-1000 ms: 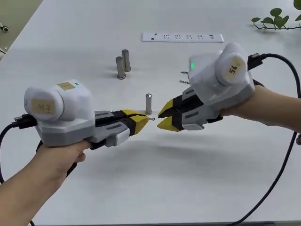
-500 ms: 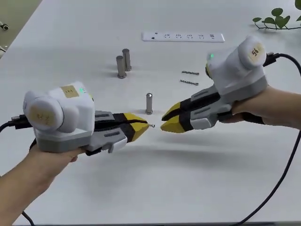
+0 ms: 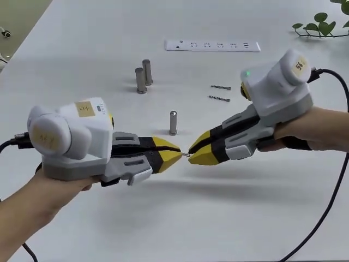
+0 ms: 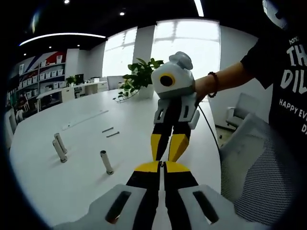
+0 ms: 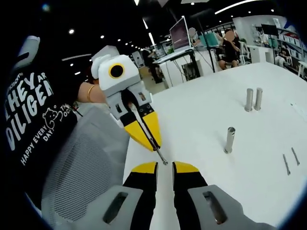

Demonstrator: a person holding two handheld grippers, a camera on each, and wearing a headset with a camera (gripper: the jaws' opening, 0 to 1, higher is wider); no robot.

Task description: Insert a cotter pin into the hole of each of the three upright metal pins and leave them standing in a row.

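**Cotter pin, held above tabletop between two tongs**

Left tongs (image 3: 178,154): pressed together, pinching a cotter pin (image 5: 158,152) by one end.
Right tongs (image 3: 191,155): slightly spread, with the tips at the pin's free end.
One upright metal pin (image 3: 173,122) stands just behind them on the white tabletop (image 3: 229,207).
Two more metal pins (image 3: 140,80) stand farther back, side by side.
Two loose cotter pins (image 3: 221,87) lie toward the power strip (image 3: 212,45).
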